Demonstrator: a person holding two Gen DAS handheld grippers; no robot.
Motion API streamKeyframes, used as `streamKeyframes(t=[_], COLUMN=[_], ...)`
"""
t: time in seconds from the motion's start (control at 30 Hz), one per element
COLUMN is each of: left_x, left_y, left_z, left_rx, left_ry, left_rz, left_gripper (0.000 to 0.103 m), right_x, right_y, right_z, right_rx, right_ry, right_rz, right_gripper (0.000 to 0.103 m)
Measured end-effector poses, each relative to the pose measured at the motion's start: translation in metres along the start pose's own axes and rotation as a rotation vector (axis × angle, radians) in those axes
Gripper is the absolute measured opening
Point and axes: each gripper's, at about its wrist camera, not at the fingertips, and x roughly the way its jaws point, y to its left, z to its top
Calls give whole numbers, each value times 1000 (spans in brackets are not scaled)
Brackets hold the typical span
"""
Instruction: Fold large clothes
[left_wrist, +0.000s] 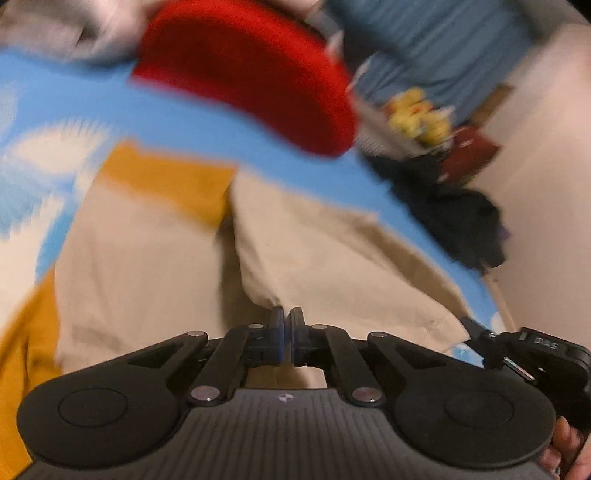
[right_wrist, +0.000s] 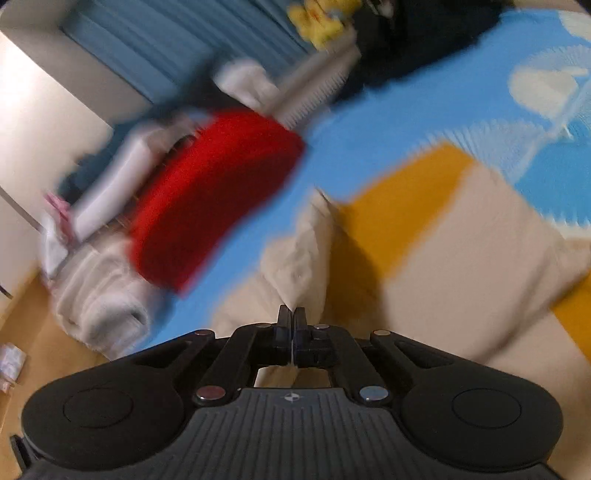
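**Both grippers pinch the beige garment mid-fold**

The left gripper (left_wrist: 284, 321) has its jaws pressed together on a gathered edge of the beige garment (left_wrist: 147, 266); the right gripper (right_wrist: 292, 319) is likewise closed on a raised peak of the same cloth (right_wrist: 461, 236); both views are smeared by motion blur, so fine creases cannot be read

The garment lies on a blue sheet (left_wrist: 229, 129) with a white pattern, over a mustard cloth (left_wrist: 173, 181) that shows at its far edge and at the side; in the right view the pinched edge stands up in a ridge while the rest lies flat

A red cloth (left_wrist: 251, 74) sits beyond on the sheet, beside a rolled white towel (right_wrist: 99, 299) (seen only in the right view); a dark heap of clothes (left_wrist: 450, 214) lies farther off to the side

Risks, as I judge them: each grip looks to hold only a thin bit of fabric, so a quick pull could slip it free and drop the fold; if the two hands travel unevenly, the edge will land skewed and the fold will crease; the mustard cloth beneath may drag along with the garment, since the two lie in contact; a wide swing could brush the red cloth and disturb it
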Motion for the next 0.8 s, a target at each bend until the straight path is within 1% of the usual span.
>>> streamKeyframes(t=[0.03,0.07,0.1,0.2,0.23,0.27,0.3,0.33,0.37,0.4,0.43,0.47,0.5,0.53,0.6,0.7,0.73,0.77,0.8], left_x=[-3,-2,4,34,42,47,49,45,39,31,23,16,10,8,14,28,32,35,38], left_y=[-5,-5,-1,21,26,28,28,27,26,22,16,11,5,1,-4,7,13,19,22], left_z=[1,0,-4,-25,-32,-35,-35,-31,-26,-19,-12,-9,-6,-6,-11,-21,-23,-23,-25], left_rx=[40,57,54,-7,-3,3,0,-13,-19,-10,12,36,66,94,108,44,19,0,-20], left_ry=[-15,-9,22,185,226,257,268,252,222,180,131,87,42,20,49,116,135,146,155], left_rz=[13,31,63,180,210,228,230,220,205,188,181,182,182,174,168,164,163,162,156], left_gripper=[3,3,3,3,3,4,6,8,10,21,37,42,43,46,47,45,45,44,33], right_x=[-1,2,9,40,45,48,50,49,46,41,36,31,28,26,28,42,46,46,48], right_y=[3,0,-7,-36,-41,-40,-36,-29,-23,-19,-14,-9,-5,-1,1,-4,-4,-5,-6], right_z=[0,-4,-9,-35,-42,-46,-47,-46,-43,-37,-33,-31,-31,-29,-29,-27,-28,-29,-29], right_rx=[-36,-33,5,143,164,157,123,80,51,28,-4,-32,-59,-87,-117,-100,-98,-104,-114], right_ry=[-1,24,72,302,341,360,364,357,333,301,260,233,206,184,178,197,201,201,200], right_rz=[-29,-55,-93,-241,-262,-277,-288,-296,-294,-290,-283,-273,-259,-240,-232,-250,-259,-262,-256], right_gripper=[0,0,0,0,0,0,1,6,6,6,13,21,38,46,46,45,40,33,13])
